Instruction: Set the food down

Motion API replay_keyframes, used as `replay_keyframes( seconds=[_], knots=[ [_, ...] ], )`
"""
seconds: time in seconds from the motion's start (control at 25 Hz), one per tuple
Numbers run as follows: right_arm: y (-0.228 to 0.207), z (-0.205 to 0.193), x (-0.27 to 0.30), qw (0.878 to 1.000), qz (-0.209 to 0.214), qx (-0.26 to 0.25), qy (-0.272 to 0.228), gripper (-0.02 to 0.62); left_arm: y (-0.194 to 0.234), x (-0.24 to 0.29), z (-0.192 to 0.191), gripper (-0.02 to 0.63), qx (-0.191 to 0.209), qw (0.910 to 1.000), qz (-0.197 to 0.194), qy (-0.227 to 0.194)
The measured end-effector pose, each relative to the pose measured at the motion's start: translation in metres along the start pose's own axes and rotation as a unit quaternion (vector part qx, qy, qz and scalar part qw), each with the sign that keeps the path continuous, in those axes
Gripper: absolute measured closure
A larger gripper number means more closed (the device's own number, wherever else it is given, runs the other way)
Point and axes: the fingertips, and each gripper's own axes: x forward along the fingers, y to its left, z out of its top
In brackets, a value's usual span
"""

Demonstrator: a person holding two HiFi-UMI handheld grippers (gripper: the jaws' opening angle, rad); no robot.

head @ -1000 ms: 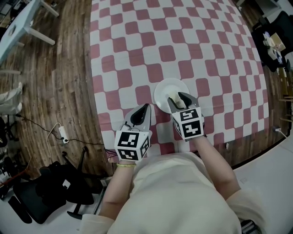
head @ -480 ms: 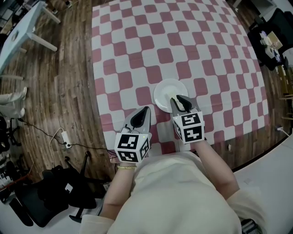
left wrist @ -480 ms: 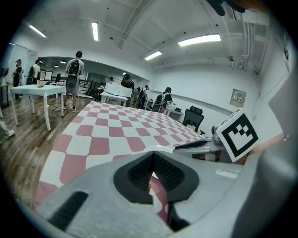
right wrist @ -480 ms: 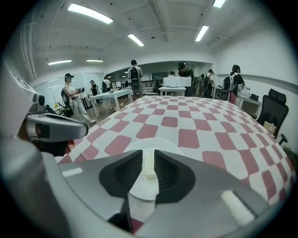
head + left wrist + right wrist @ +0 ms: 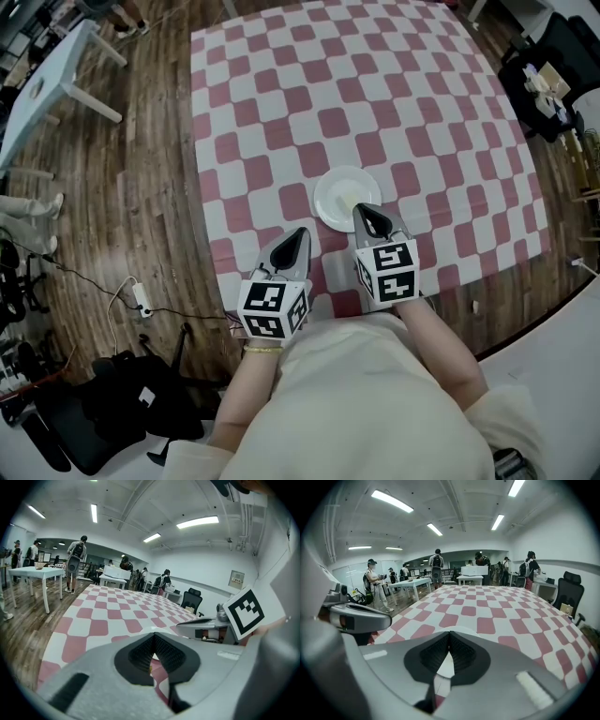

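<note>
Head view: the food (image 5: 352, 198) rests on the plate (image 5: 324, 192). The right claw (image 5: 367, 214), jaws just closed on nothing, hangs at the plate's near rim; a careless move may knock it. The left claw (image 5: 298, 234), beside the plate, is closed and empty.

The food (image 5: 352, 196) is 1 small, pale yellowish piece, faint against the white beneath it; its exact shape is too small to make out from the head view. It lies low and flat on 1 plate (image 5: 330, 192), right of the plate's middle and toward its near side, with bare white showing around its left and far sides. The plate is round, plain white and shallow, and sits level on a red-and-white checked cloth (image 5: 309, 84). It stands in the near part of the cloth, roughly midway across its width, well inside both side edges and nearer the front edge than the far one.
</note>
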Motion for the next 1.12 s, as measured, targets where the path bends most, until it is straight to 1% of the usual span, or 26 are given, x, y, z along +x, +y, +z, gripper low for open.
replay_keyframes(
  seconds=[0.4, 0.56, 0.92, 1.12],
  knots=[
    [0.007, 0.015, -0.021, 0.999, -0.005, 0.018, -0.033, 0.589, -0.003, -0.011, 0.006, 0.601, 0.013, 0.9999, -0.006, -0.008],
    [0.014, 0.020, -0.028, 0.999, -0.006, 0.013, -0.043, 0.589, -0.004, -0.015, 0.009, 0.601, 0.018, 0.9997, -0.009, -0.010],
    [0.031, 0.030, -0.047, 0.997, -0.017, 0.039, -0.068, 0.589, -0.009, -0.026, 0.011, 0.601, 0.041, 0.9984, -0.038, -0.006],
    [0.045, 0.032, -0.061, 0.995, -0.021, 0.052, -0.079, 0.590, -0.006, -0.038, 0.012, 0.601, 0.050, 0.9977, -0.046, -0.004]
  ],
)
